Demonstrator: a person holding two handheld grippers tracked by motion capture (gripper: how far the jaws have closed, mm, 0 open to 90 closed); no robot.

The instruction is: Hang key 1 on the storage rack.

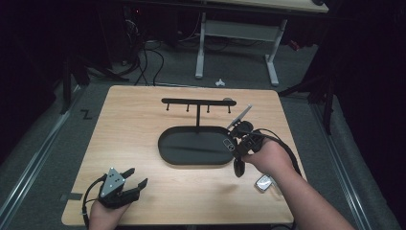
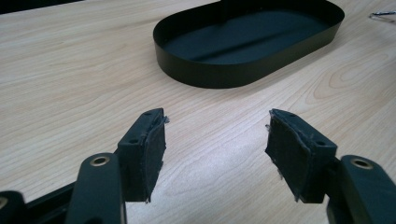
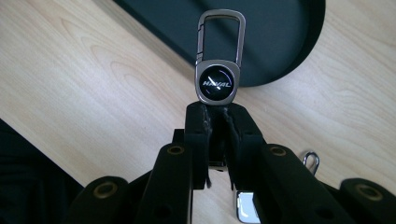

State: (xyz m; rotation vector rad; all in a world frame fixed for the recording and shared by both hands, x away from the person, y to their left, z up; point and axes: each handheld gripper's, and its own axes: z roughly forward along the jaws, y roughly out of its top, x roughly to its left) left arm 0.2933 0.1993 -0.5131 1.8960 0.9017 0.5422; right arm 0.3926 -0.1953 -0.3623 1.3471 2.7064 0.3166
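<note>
Right gripper (image 3: 217, 116) was clamped on the bottom of a keychain (image 3: 218, 79), carabiner loop up, at the tray's (image 1: 165, 152) right end below the hook rack (image 1: 197, 101). I'd guess hanging came next: keep that loop level. Left gripper (image 2: 215, 140) sat wide open, empty, on the worktop (image 1: 129, 120).

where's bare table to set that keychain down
Widest bare patch: left half of the table, from the tray out to the left edge. Also the front strip between the left gripper and the right hand. Crowded at right: keychain in the right gripper, and a silver item behind the hand.
</note>
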